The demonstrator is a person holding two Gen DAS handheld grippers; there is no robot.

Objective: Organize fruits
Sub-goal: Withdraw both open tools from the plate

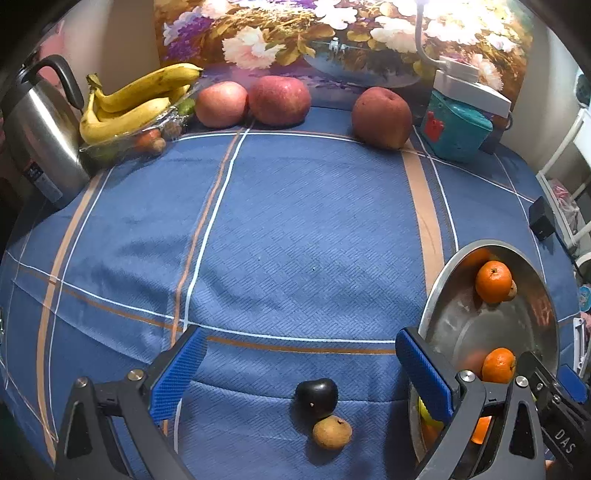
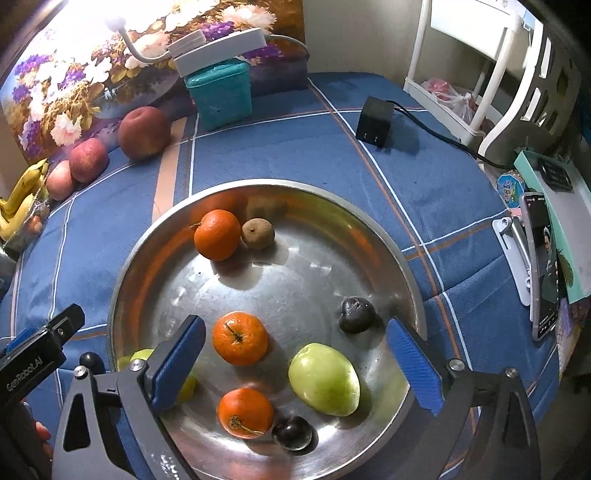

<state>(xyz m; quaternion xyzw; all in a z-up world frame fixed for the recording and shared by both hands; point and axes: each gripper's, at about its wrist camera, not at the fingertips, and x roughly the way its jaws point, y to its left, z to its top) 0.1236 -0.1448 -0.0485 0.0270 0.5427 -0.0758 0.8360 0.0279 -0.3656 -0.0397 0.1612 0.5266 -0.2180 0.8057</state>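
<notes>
Above the steel bowl (image 2: 402, 258) the right claw (image 2: 297, 363) gapes empty; beside it, the left claw (image 1: 301, 369) gapes over a dark plum (image 1: 317, 397).

Left gripper (image 1: 295, 373) gapes over a dark plum (image 1: 317, 398) touching 1 brown fruit (image 1: 331, 432).

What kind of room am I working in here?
Most likely a home dining or kitchen table: a blue checked tablecloth, an electric kettle, a floral painting leaning behind it, and a white chair alongside.
</notes>
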